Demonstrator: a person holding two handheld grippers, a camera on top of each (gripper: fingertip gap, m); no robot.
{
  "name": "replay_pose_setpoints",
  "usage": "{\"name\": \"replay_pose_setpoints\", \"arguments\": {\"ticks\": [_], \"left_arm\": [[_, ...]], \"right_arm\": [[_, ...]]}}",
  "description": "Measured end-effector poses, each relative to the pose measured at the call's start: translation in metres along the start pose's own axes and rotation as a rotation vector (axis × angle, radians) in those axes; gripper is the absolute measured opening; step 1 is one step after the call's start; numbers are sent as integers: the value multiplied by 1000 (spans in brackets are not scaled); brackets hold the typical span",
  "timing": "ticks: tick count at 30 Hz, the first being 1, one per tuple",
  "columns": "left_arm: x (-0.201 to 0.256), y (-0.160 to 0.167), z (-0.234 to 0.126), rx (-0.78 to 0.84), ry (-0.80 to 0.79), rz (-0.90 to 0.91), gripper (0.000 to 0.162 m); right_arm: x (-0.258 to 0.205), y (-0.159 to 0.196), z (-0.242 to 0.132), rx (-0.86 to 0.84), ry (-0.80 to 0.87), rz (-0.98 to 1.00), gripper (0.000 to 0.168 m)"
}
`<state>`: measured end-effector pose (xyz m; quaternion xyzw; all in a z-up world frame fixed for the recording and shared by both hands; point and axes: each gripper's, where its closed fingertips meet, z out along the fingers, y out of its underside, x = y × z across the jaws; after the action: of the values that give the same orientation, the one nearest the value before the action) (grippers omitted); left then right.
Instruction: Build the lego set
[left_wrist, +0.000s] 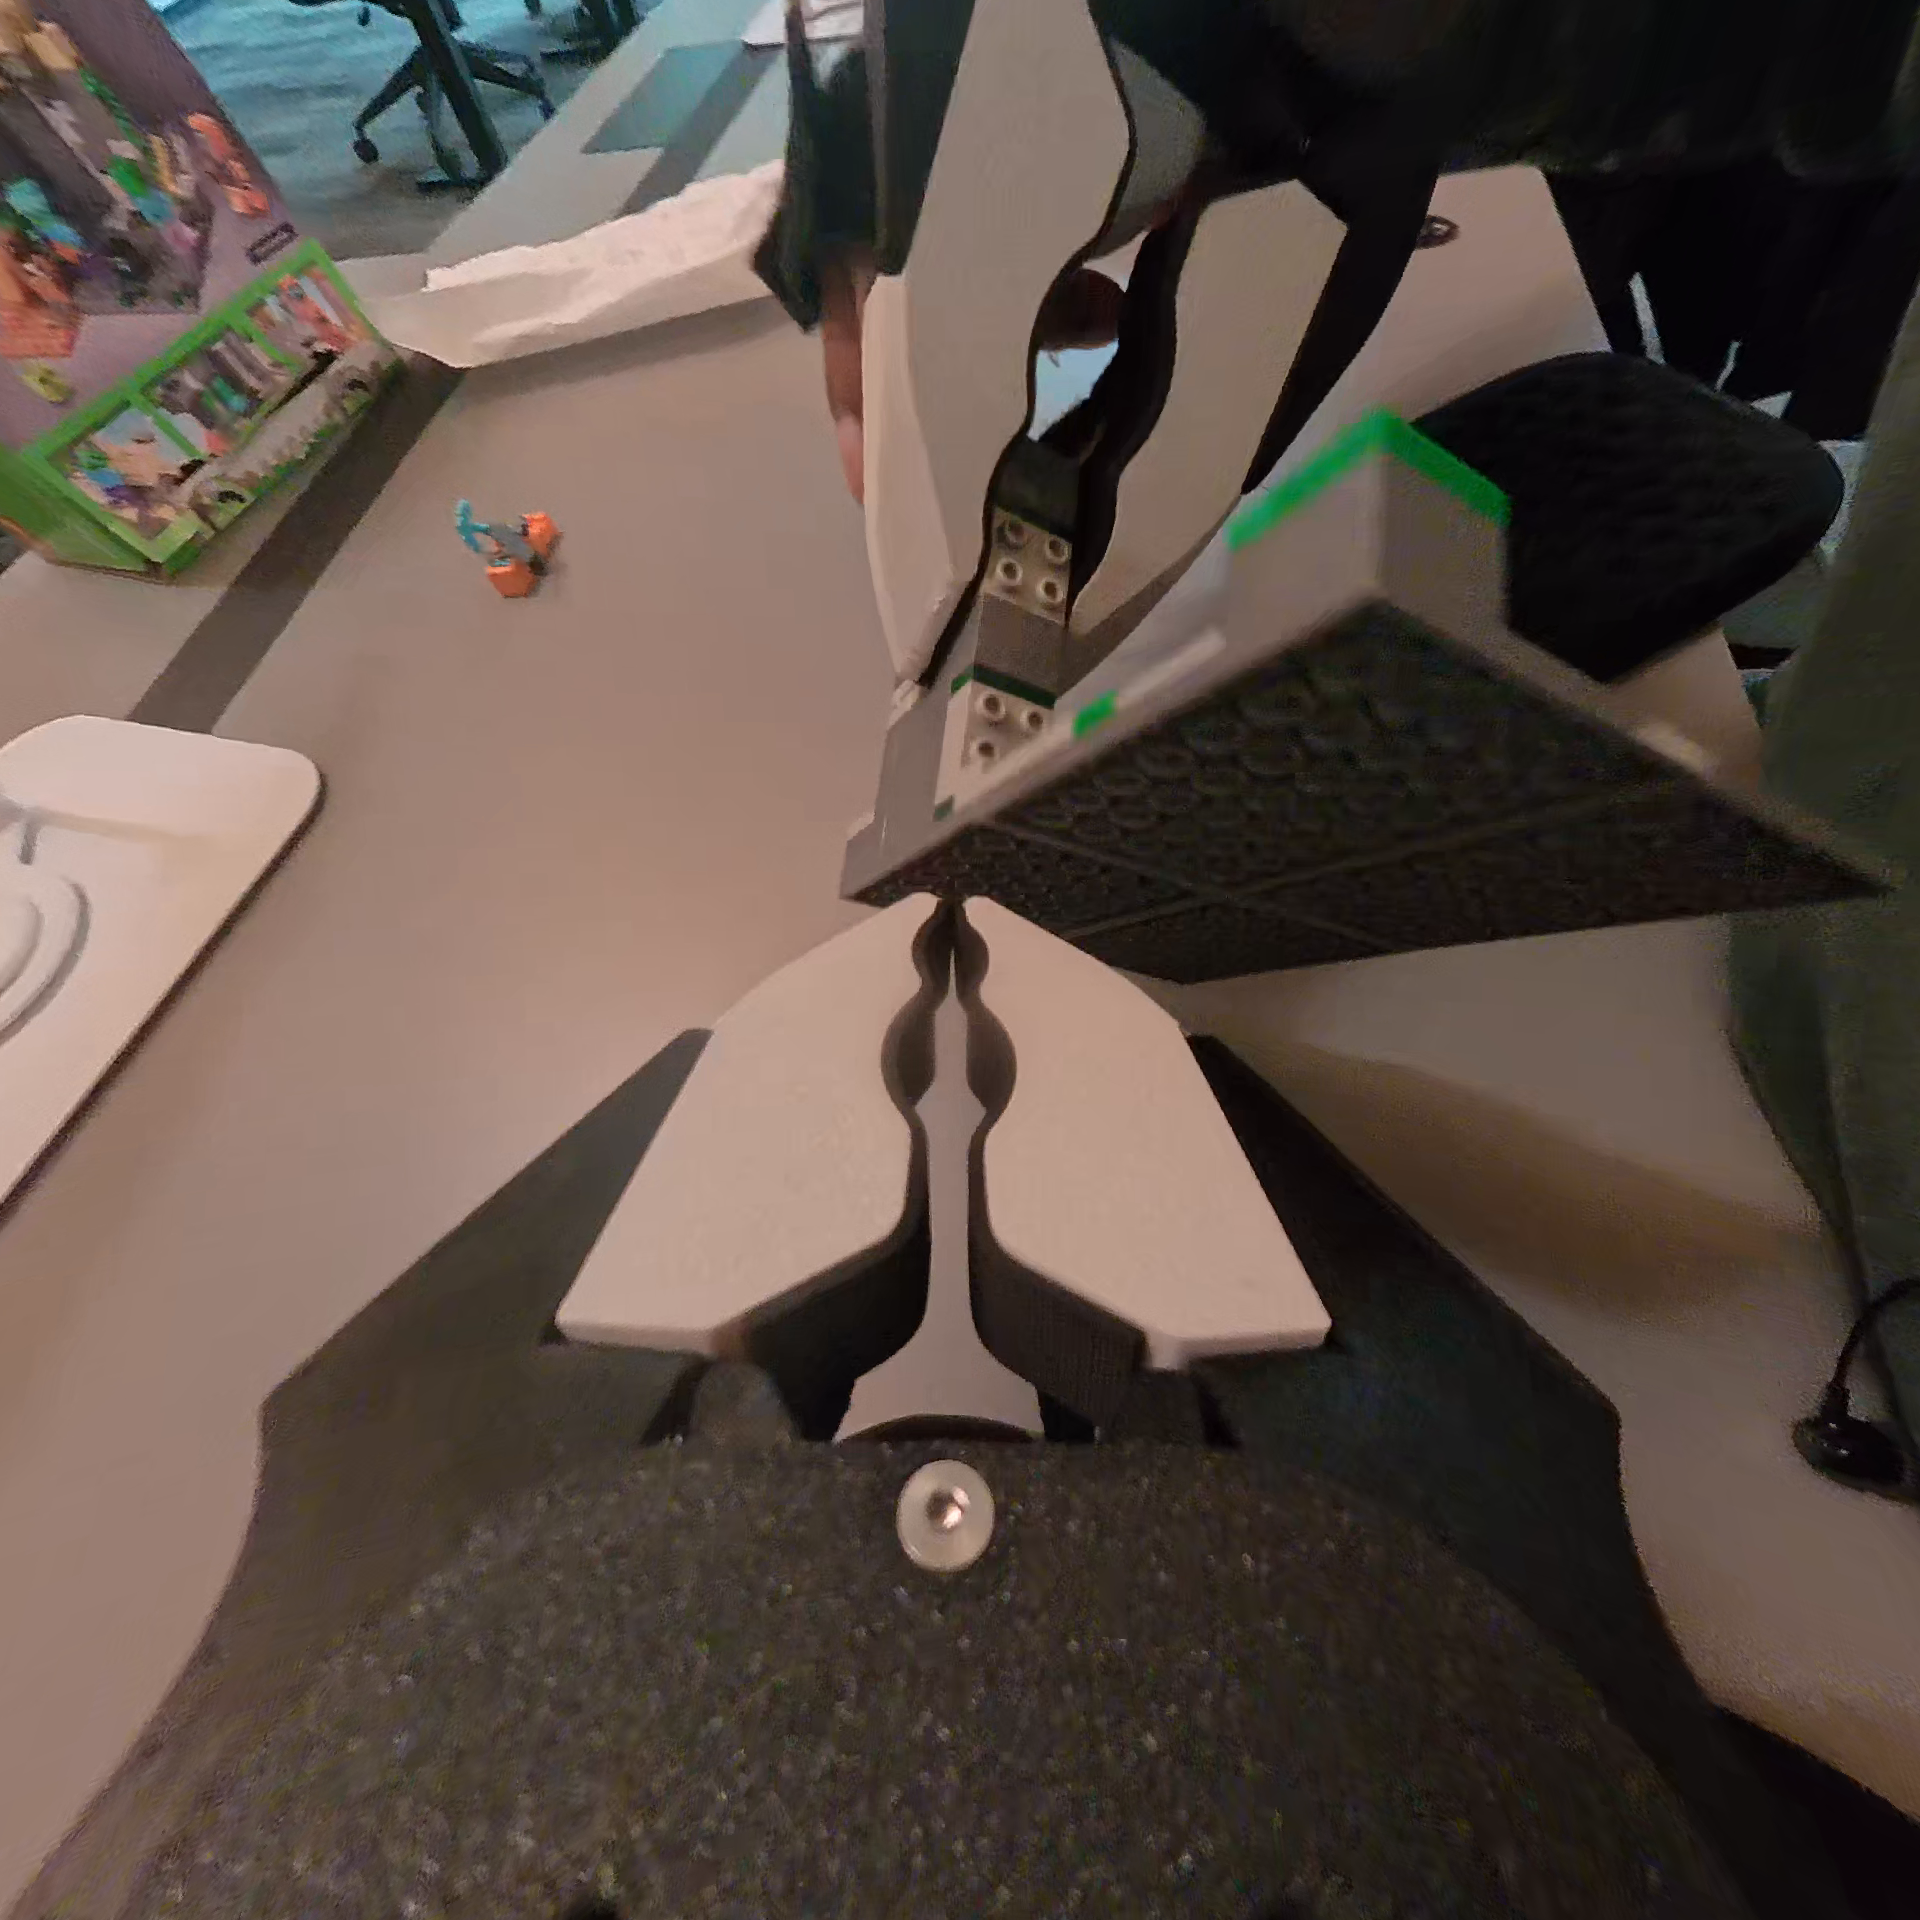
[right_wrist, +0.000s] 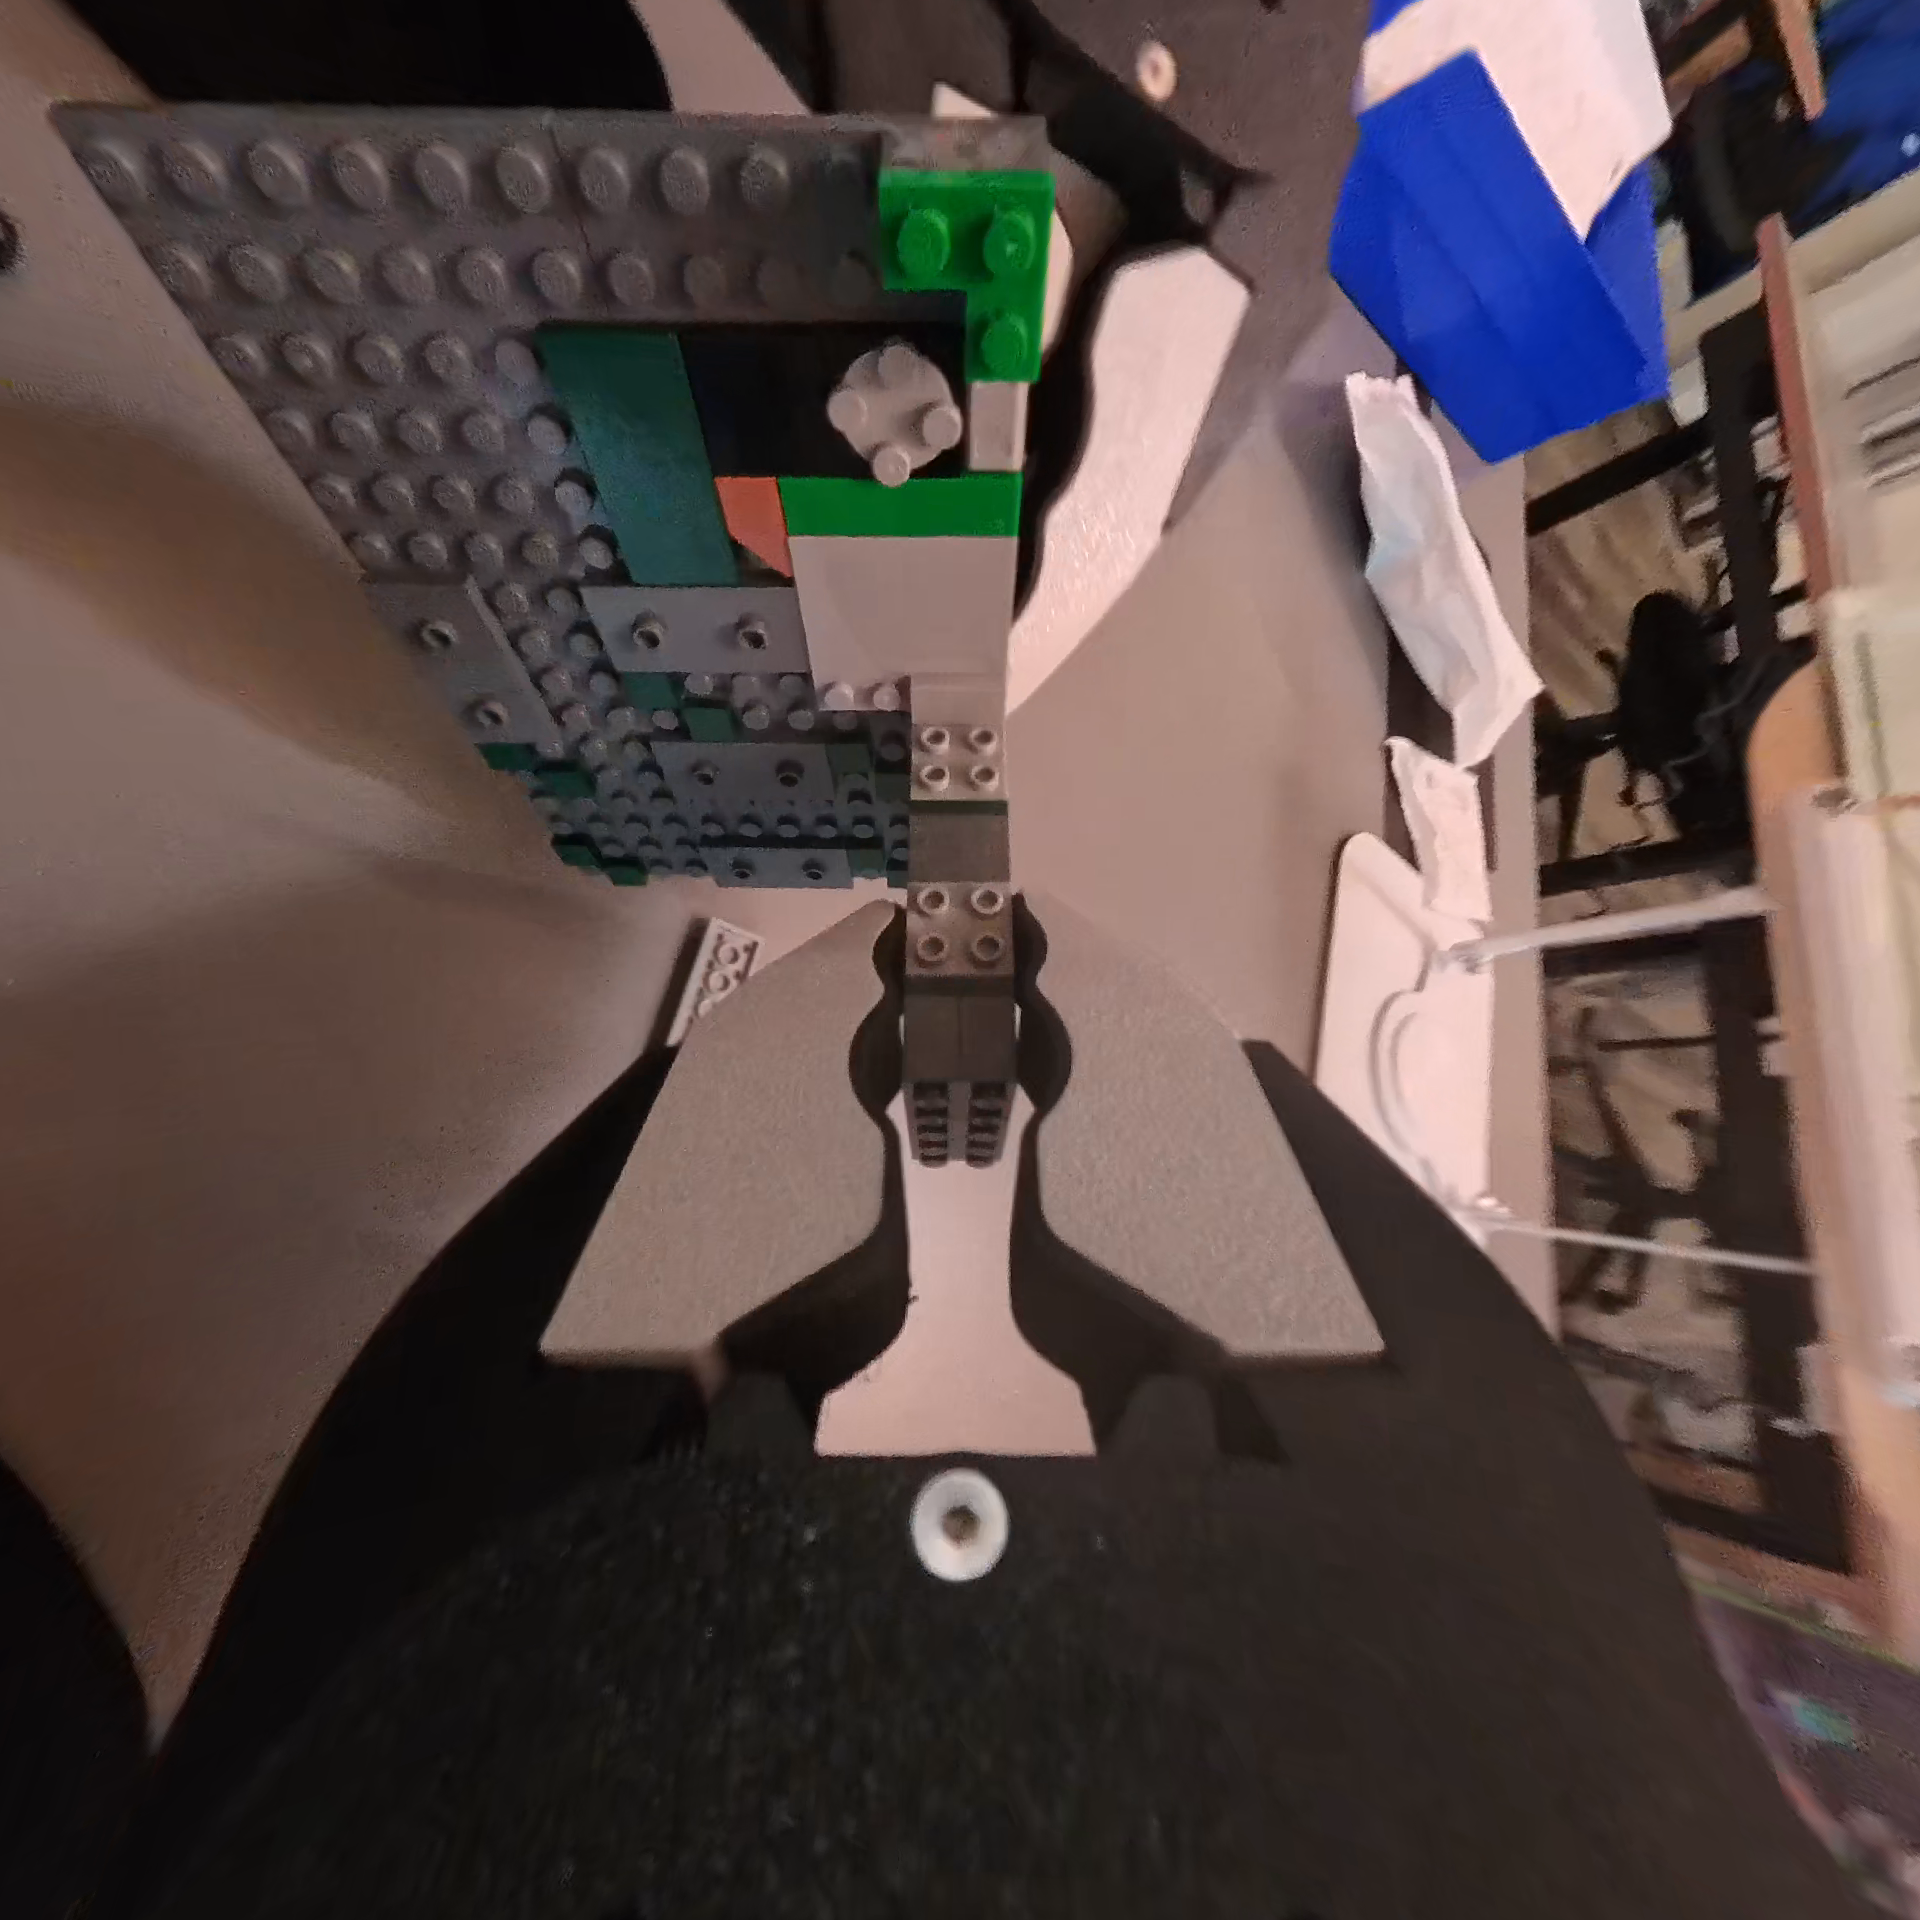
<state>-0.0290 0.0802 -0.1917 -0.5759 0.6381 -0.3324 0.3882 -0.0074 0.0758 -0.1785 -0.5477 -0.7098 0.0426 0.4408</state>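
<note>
Lego build (right_wrist: 665, 582) fills the upper left of the right wrist view. Right gripper (right_wrist: 958, 940) clamps its grey column (right_wrist: 958, 925). Left gripper (left_wrist: 949, 914) pinches the baseplate (left_wrist: 1351, 821) corner at frame centre.

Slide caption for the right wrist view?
Right gripper clamps a grey brick column against the edge of the studded Lego baseplate build.

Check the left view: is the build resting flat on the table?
No: the build is lifted and tilted, its studless underside facing the camera.
</note>
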Motion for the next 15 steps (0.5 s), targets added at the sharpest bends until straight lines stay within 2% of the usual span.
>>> {"name": "replay_pose_setpoints", "arguments": {"ticks": [5, 6, 7, 12, 15], "left_arm": [[-5, -3, -16, 102, -45, -70, 0], [-6, -4, -19, 130, -61, -96, 24], [-7, -4, -21, 144, -76, -125, 39], [-2, -9, -29, 232, -140, -216, 62], [-10, -13, -26, 239, -269, -226, 63]], "right_arm": [[9, 21, 2, 43, -50, 311, 17], [11, 28, 3, 46, -56, 385, 17], [15, 34, 3, 51, -56, 456, 17], [30, 50, 4, 83, -27, 752, 17], [40, 52, 8, 92, 24, 853, 17]]}}
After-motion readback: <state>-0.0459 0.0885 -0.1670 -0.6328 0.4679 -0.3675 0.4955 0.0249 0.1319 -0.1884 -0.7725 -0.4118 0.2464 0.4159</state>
